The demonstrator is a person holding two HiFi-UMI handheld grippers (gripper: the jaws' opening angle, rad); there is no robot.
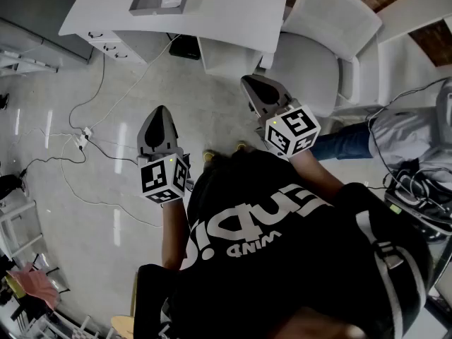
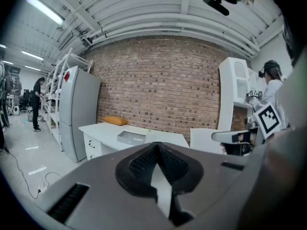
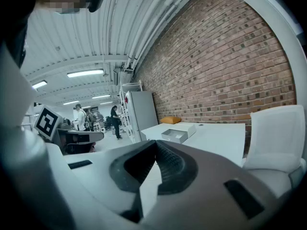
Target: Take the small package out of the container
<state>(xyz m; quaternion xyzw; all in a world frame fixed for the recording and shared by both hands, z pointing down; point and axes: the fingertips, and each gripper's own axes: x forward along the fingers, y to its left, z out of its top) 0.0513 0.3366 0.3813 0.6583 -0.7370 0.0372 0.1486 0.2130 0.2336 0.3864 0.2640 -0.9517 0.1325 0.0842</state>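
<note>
A shallow grey open container [image 1: 159,2] rests on the white table [image 1: 233,13] ahead of me; it also shows as the container [image 2: 131,137] in the left gripper view and as the container [image 3: 175,135] in the right gripper view. Something pale [image 1: 171,1] lies inside it, too small to make out. An orange package [image 2: 115,120] lies at the table's back by the brick wall, and the same package [image 3: 170,120] shows in the right gripper view. My left gripper [image 1: 159,119] and right gripper [image 1: 256,87] hang over the floor, well short of the table. Both are shut with nothing between their jaws.
A white chair [image 1: 332,27] stands right of the table. Cables and a power strip [image 1: 83,137] trail over the floor at the left. A grey fridge [image 2: 79,114] stands left of the table, a white cabinet [image 2: 233,95] to its right. People stand in the background.
</note>
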